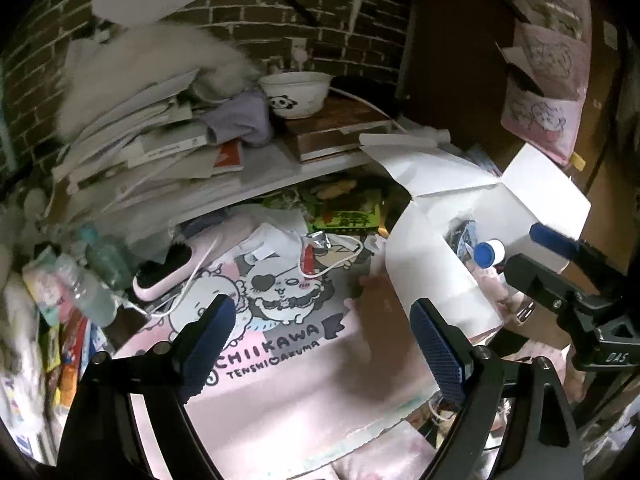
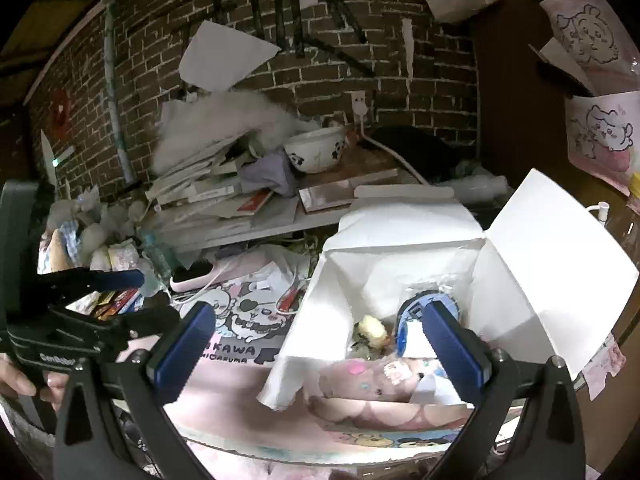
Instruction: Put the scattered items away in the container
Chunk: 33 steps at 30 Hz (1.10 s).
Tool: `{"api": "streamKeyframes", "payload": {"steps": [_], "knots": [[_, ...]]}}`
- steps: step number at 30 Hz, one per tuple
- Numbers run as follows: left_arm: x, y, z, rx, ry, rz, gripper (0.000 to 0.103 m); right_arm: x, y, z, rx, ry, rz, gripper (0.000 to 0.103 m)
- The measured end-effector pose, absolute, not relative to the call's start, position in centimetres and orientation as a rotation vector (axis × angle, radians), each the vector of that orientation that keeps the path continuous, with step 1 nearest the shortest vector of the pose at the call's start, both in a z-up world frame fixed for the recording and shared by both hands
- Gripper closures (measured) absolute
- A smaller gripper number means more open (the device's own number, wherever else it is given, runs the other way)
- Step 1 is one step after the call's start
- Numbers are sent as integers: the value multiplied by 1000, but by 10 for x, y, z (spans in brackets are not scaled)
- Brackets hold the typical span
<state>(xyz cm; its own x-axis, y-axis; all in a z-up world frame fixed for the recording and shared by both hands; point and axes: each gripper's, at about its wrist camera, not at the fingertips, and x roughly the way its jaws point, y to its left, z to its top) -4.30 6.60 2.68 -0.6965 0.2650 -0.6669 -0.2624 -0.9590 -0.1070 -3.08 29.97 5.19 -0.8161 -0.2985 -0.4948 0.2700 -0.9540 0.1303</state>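
Note:
The open white cardboard box [image 2: 328, 304] stands on the pink cartoon mat [image 1: 288, 372]. Inside it lie a blue round item [image 2: 412, 316], a small yellow thing [image 2: 372, 332] and a pink patterned pouch [image 2: 372, 376]. My right gripper [image 2: 320, 348] hovers open over the box's near left corner, nothing between its pads. My left gripper [image 1: 324, 344] hangs open and empty over the mat, left of the box [image 1: 432, 264]. On the mat's far side lie a pink-and-black brush [image 1: 164, 276] and a small red packet [image 1: 307, 260]. A blue-capped bottle [image 1: 489, 254] shows in the box, by the right gripper [image 1: 528, 252].
A low white shelf [image 1: 276, 168] behind the mat carries stacked papers, a purple cloth and a panda bowl [image 1: 296, 94] on a book. Plastic bottles [image 1: 88, 292] and snack packets crowd the left edge. A brick wall closes the back. A hand [image 2: 16, 380] holds the left gripper [image 2: 148, 298].

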Motion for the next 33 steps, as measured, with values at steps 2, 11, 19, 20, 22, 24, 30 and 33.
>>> {"api": "streamKeyframes", "payload": {"steps": [2,11,19,20,22,24,30,33], "knots": [[-40,63,29,-1049,-9,2680,16,-32,299,51,768,-103,-2728,0],[-29,54,40,-1020,-47,2688,16,-35,291,50,828,-113,-2737,0],[-27,56,44,-999,-38,2690,16,-32,290,54,826,-81,-2779,0],[-28,57,44,-997,-34,2692,16,-32,290,55,825,-76,-2782,0],[-28,58,45,-993,-29,2692,16,-31,289,56,822,-58,-2789,0],[-28,59,46,-987,-26,2691,16,-31,289,56,822,-50,-2795,0],[-27,60,46,-979,-19,2692,16,-31,290,59,819,-42,-2813,0],[-27,61,46,-980,-15,2693,16,-31,290,59,820,-43,-2813,0]]}}
